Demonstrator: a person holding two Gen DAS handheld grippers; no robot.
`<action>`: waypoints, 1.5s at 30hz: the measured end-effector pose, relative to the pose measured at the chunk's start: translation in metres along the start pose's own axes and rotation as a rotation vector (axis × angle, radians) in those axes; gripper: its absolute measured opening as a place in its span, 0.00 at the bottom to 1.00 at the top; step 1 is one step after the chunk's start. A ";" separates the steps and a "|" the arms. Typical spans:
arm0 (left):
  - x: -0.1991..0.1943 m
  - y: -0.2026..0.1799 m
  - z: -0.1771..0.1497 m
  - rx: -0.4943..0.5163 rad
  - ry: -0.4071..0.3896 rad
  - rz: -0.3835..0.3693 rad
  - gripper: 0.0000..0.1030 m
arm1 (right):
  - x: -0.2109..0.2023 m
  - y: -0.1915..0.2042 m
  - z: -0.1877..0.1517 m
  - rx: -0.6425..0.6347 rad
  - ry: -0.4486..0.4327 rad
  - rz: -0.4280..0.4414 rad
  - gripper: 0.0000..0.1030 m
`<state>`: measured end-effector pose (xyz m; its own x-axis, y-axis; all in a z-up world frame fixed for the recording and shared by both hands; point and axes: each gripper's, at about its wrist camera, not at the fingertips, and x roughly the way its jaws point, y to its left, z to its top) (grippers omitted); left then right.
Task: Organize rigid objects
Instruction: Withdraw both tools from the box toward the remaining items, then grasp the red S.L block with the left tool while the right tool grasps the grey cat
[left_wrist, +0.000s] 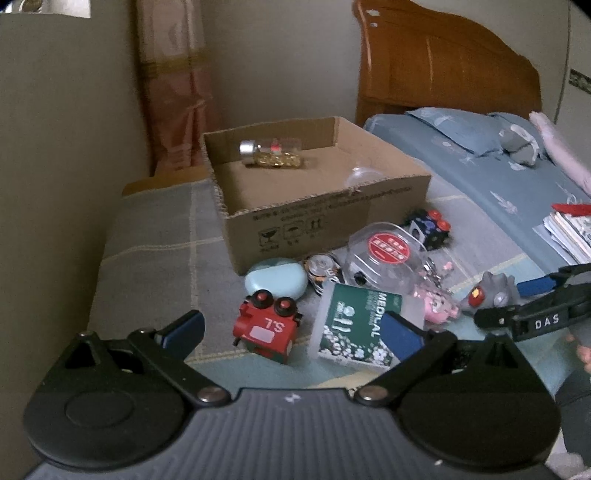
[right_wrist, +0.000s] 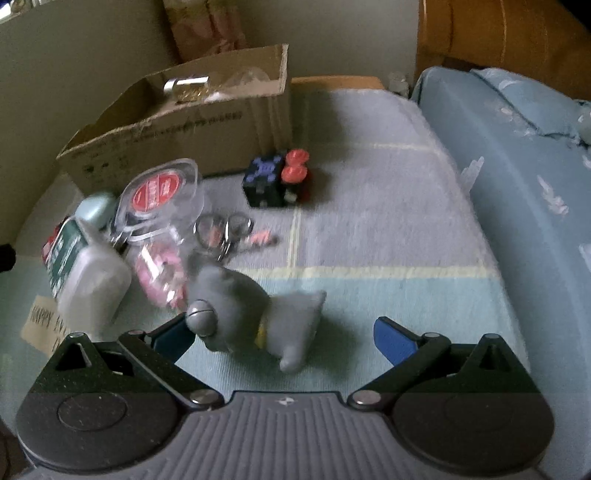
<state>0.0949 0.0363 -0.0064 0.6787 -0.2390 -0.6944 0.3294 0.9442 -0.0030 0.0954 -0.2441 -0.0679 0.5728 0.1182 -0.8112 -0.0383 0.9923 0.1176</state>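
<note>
Nearest, right gripper (right_wrist: 284, 338) with jaws spread wide, empty, around a grey figurine (right_wrist: 236, 306) lying on the checked blanket (right_wrist: 369, 221); left gripper (left_wrist: 295, 332) likewise wide open and empty, poised over a red toy train (left_wrist: 264, 328) and a green medical box (left_wrist: 354, 325). Further out, a clear lidded container (left_wrist: 384, 254), a pale blue case (left_wrist: 275, 277), a black cube toy (left_wrist: 430, 227). Farthest, an open cardboard box (left_wrist: 317, 221) holding a glass bottle (left_wrist: 271, 153) of gold beads.
</note>
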 end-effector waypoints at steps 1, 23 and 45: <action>0.000 -0.002 -0.001 0.007 -0.001 -0.006 0.98 | -0.001 0.001 -0.004 -0.013 -0.017 -0.004 1.00; 0.014 0.021 -0.006 0.079 -0.033 0.003 0.98 | -0.004 0.012 -0.032 -0.153 -0.112 -0.056 1.00; 0.074 0.043 -0.022 0.162 0.023 -0.139 0.56 | 0.000 0.017 -0.028 -0.142 -0.109 -0.071 1.00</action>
<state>0.1451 0.0643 -0.0739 0.6047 -0.3576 -0.7117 0.5213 0.8533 0.0142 0.0724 -0.2261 -0.0820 0.6634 0.0507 -0.7465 -0.1053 0.9941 -0.0261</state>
